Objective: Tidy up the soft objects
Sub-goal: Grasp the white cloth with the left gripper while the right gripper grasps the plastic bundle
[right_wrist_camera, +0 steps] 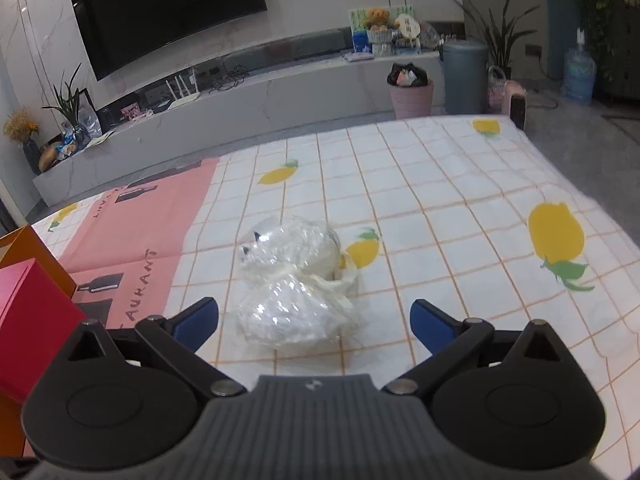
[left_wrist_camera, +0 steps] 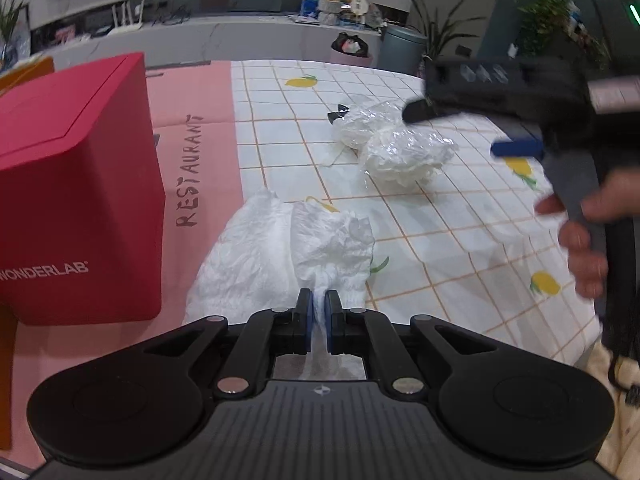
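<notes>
Pinching a fold of the white crumpled cloth, the left gripper has its fingers drawn narrow, with a thin ridge of fabric caught between the blue pads. The rest of the cloth trails forward onto the surface, lying partly on the pink "RESTAURANT" mat and partly on the lemon-print checked tablecloth. Such a grip on one gathered edge suits limp fabric, I judge: it lets the piece be lifted or dragged without spreading out.

Just to the left stands a red WONDERLAB box, close beside the cloth; whether it is the destination cannot be told, though its nearness suggests so. An orange box stands behind it.

The right gripper hangs above the surface with its fingers spread wide and nothing between them. Directly ahead lie two plastic-wrapped white bundles, touching each other near the middle of the tablecloth. In the left wrist view the right gripper sits just over those same bundles, held in the person's right hand. The open stance facing the nearer bundle looks like preparation to take it, so both soft items could be handled together.
</notes>
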`<state>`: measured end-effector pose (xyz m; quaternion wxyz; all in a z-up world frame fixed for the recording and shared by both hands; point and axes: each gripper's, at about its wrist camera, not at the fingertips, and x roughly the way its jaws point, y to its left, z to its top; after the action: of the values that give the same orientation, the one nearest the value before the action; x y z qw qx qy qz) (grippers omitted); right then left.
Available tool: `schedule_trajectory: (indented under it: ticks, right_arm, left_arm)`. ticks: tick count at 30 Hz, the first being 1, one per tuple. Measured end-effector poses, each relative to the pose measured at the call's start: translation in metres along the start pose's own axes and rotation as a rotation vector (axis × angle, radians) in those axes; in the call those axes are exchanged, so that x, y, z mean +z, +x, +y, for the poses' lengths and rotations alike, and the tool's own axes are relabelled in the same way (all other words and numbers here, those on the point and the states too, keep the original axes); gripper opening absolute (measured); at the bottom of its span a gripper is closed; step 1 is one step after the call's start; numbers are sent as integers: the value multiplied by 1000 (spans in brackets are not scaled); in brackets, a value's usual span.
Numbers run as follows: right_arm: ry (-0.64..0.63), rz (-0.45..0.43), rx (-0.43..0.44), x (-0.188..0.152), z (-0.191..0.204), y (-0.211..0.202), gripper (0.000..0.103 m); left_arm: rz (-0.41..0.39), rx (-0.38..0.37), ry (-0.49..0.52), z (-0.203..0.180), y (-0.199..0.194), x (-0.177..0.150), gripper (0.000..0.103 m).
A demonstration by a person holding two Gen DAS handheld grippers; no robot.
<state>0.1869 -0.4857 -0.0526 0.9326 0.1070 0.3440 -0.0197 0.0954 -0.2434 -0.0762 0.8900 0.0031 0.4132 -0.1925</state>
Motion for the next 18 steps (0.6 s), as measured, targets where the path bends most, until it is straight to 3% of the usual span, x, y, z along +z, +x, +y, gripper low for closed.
schedule_trajectory:
  ticks: [3, 5, 10, 14, 18]
  right_arm:
    - [-6, -43, -80, 9, 10, -4, 100]
    - [4, -6, -48, 17, 12, 3, 100]
    - [-40, 39, -146, 29, 21, 33, 100]
    - [4, 97, -121, 35, 21, 59, 100]
    - [-20, 198, -159, 31, 32, 90, 100]
  left_arm:
    - [-5, -8, 5, 1, 0, -3, 7]
    - [-8, -17, -4, 4, 1, -3, 7]
    - [-12, -35, -11, 8, 2, -5, 7]
    - [-3, -72, -65, 17, 3, -4, 7]
    - [-9, -86, -69, 19, 3, -5, 7]
